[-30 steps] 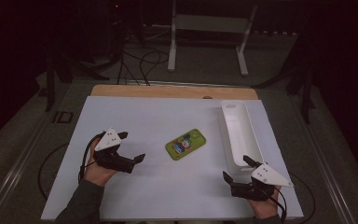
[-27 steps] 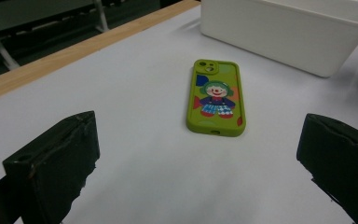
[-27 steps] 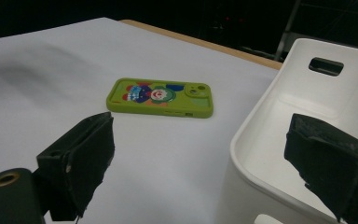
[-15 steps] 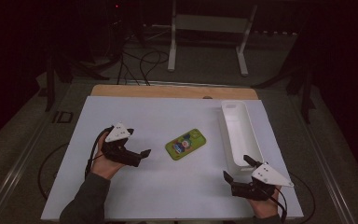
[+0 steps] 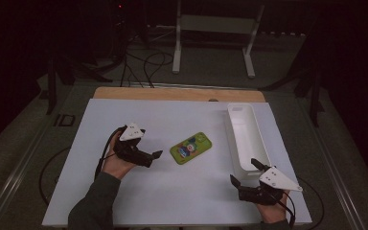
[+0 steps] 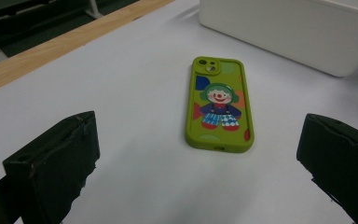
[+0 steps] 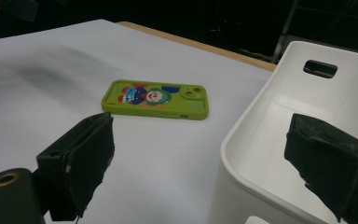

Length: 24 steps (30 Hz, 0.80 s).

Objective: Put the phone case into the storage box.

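Phone in a green clown case (image 5: 190, 148), lying flat near the middle of the white worktop (image 5: 172, 191), face down with its camera end toward the far right. Left gripper (image 5: 157, 154) points at the phone from the left, jaws spread wide and empty; in the left gripper view the phone (image 6: 219, 104) lies just ahead, between the two jaws but not yet touched. Right gripper (image 5: 243, 172) hovers at the near right, jaws likewise spread and empty, beside the near end of the long white bin (image 5: 247, 139). Judged from this, the grasp has not begun: approach, closing and any transfer remain. Nothing lies between the left gripper and the phone; the bin, well apart to the right, appears empty.
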Each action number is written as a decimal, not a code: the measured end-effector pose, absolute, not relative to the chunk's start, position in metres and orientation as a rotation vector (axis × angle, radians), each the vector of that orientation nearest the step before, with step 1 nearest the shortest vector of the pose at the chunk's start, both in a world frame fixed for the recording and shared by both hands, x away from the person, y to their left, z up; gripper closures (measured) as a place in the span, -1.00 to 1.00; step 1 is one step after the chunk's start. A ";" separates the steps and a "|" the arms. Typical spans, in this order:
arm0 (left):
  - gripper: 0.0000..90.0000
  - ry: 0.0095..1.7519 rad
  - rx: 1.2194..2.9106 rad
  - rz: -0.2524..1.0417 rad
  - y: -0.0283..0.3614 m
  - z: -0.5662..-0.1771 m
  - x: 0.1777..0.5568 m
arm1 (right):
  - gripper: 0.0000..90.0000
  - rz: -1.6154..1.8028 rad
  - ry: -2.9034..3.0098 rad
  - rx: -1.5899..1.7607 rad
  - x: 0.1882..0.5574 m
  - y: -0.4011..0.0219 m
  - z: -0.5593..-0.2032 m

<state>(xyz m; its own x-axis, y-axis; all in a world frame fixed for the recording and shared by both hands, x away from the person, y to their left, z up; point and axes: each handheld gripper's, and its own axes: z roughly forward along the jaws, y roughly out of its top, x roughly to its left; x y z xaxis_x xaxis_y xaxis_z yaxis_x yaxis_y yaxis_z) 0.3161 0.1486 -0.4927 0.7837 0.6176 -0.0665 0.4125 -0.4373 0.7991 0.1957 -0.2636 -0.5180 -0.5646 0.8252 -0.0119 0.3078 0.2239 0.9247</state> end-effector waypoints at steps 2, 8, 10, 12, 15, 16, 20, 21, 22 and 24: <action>-1.00 0.768 2.100 0.296 0.146 -0.494 0.318 | -0.82 1.324 1.990 1.039 0.196 -0.264 -0.518; -1.00 0.770 2.120 0.292 0.139 -0.497 0.323 | -0.82 1.323 1.987 1.041 0.196 -0.264 -0.518; -1.00 0.761 2.132 0.282 0.136 -0.500 0.326 | -0.82 1.323 1.987 1.041 0.196 -0.264 -0.518; -1.00 0.763 2.139 0.278 0.134 -0.502 0.328 | -0.82 1.323 1.986 1.041 0.196 -0.265 -0.518; -1.00 0.768 2.141 0.275 0.132 -0.504 0.330 | -0.82 1.324 1.985 1.043 0.196 -0.265 -0.518; -1.00 0.768 2.149 0.272 0.131 -0.505 0.332 | -0.82 1.323 1.985 1.043 0.196 -0.265 -0.518; -1.00 0.777 2.161 0.264 0.128 -0.508 0.336 | -0.82 1.324 1.987 1.045 0.197 -0.265 -0.518; -1.00 0.777 2.161 0.264 0.128 -0.508 0.336 | -0.82 1.324 1.987 1.045 0.197 -0.265 -0.518; -1.00 0.779 2.168 0.259 0.126 -0.510 0.337 | -0.82 1.323 1.987 1.046 0.197 -0.264 -0.519; -1.00 0.784 2.175 0.253 0.125 -0.511 0.339 | -0.82 1.322 1.986 1.046 0.197 -0.264 -0.519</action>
<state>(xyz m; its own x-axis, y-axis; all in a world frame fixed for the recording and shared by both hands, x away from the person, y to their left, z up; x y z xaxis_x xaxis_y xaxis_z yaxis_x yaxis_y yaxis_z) 0.3386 0.1248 -0.5114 0.7885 0.6106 -0.0736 0.4519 -0.4940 0.7428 0.1966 -0.2641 -0.5186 -0.5599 0.8285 -0.0106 0.3097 0.2212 0.9248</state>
